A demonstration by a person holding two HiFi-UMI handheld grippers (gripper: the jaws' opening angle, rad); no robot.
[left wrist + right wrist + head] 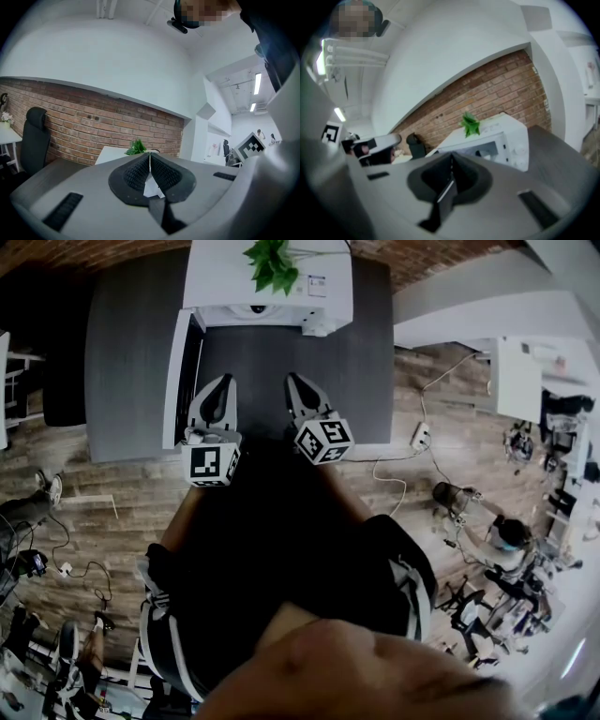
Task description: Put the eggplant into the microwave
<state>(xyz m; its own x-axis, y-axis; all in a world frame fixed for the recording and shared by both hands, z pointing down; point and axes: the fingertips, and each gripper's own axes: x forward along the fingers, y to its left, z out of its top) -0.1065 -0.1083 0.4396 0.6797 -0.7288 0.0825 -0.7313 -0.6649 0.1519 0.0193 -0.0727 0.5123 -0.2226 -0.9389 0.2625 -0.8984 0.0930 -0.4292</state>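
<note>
Left gripper (223, 382) and right gripper (293, 381) hover before the microwave (272, 298), jaws together and empty; eggplant not in view; expect it light, firm, slick-skinned, so grip across the thick middle.

White microwave (225, 282) on the dark grey tabletop (131, 352)
It stands upright at the tabletop's far edge, its front, with window and controls, facing the near side.
</note>
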